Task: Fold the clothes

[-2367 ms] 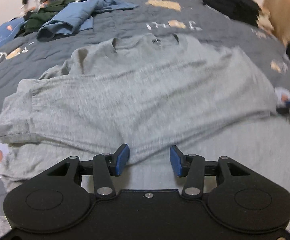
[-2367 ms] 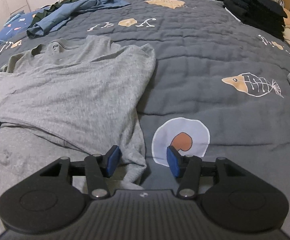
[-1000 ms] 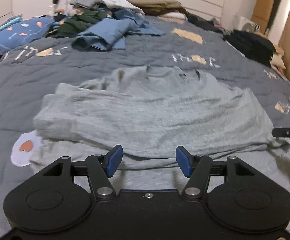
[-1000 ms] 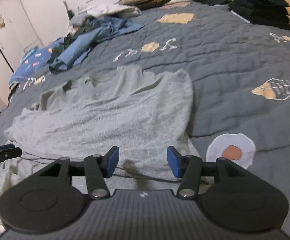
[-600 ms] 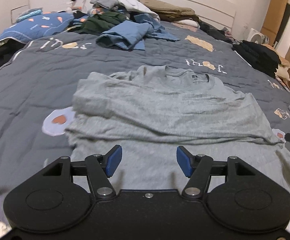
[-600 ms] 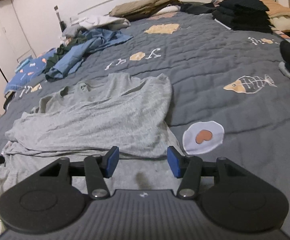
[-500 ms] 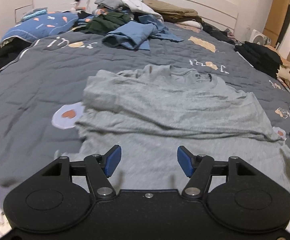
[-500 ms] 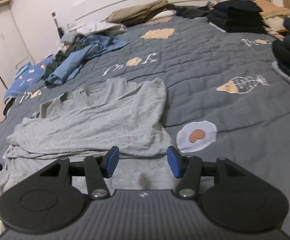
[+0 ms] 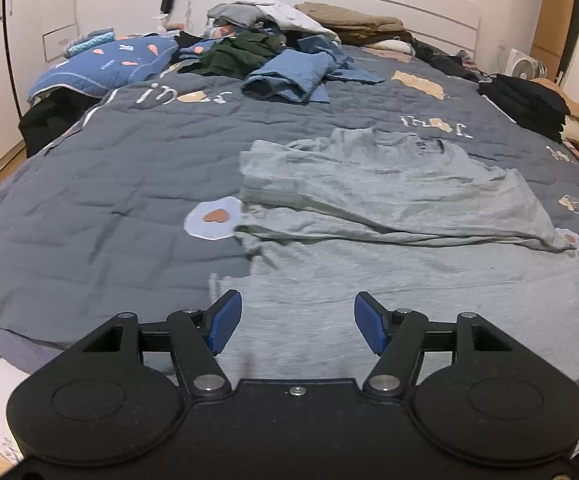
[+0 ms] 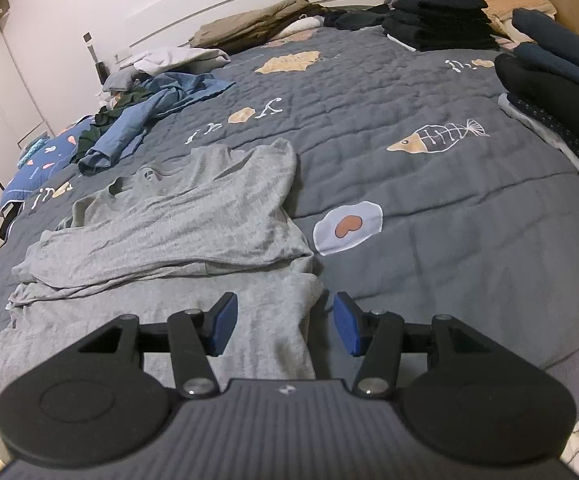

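Grey shirt (image 9: pixel 389 216) lies spread on the bed's grey quilt (image 9: pixel 109 208) straight ahead of the left gripper (image 9: pixel 297 322), its upper part with the sleeves folded down over the body and its near hem reaching in under the jaws. The jaws stand wide apart, blue pads clear of the cloth, holding nothing. Farther ahead and to the left lies a heap of blue and green clothes (image 9: pixel 281 64); a black folded stack (image 9: pixel 525 104) sits far to the right.

From the right wrist, the grey shirt (image 10: pixel 177 216) lies ahead and to the left of the right gripper (image 10: pixel 285 322), whose jaws are likewise wide open and empty, above the shirt's right hem edge. Dark folded clothes (image 10: pixel 561 92) lie far right.
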`<state>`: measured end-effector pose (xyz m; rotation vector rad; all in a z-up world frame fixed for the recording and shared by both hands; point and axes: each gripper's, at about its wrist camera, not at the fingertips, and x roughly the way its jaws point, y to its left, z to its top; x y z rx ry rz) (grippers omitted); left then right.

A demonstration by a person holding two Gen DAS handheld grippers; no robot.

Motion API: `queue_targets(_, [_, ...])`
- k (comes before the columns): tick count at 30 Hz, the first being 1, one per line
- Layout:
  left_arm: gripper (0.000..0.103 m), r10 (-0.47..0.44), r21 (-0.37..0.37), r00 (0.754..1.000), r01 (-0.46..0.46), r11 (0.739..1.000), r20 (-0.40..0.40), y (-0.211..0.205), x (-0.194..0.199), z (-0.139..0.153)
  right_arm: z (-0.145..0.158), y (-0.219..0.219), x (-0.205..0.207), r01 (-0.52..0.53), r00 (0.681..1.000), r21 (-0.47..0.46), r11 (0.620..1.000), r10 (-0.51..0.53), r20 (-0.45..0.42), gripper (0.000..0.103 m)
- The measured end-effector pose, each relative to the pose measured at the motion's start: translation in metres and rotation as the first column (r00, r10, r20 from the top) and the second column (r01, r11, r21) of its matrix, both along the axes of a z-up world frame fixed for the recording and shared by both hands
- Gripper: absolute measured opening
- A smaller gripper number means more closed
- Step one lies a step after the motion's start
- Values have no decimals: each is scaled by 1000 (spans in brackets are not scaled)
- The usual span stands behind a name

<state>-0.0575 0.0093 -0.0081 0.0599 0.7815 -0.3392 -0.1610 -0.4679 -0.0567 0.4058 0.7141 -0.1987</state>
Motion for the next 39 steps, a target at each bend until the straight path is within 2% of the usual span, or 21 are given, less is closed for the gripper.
queue_targets(3, [62, 23, 12, 1000, -23, 1000, -1, 13, 7, -1, -1, 2, 3, 2, 1000, -2, 1000, -2, -2, 52])
queue_targets(14, [62, 114, -32, 990, -117, 993, -88, 34, 41, -18, -7, 8, 17, 5, 999, -5, 1000, -5, -42, 52])
queue_targets(21, [62, 120, -18, 984, -123, 992, -129, 33, 54, -32, -15, 3, 22, 20, 997, 3, 1000, -19, -70, 52])
queue_targets(30, [54, 113, -1, 979, -115, 993, -170, 27, 66, -47, -24, 5, 32, 16, 994, 1, 1000, -16, -112, 52])
queue_targets(32, [49, 112, -8, 979, -115, 993, -170, 26, 67, -48, -26, 5, 34, 18, 993, 7, 1000, -17, -120, 52])
queue_targets(37, [14, 97, -42, 976, -107, 993, -195, 24, 70, -49, -26, 4, 34, 29, 992, 23, 999, -26, -122, 52])
queue_targets(39, [11, 103, -46, 978, -113, 992, -182, 25, 69, -47, -24, 3, 32, 35, 993, 31, 999, -31, -110, 52])
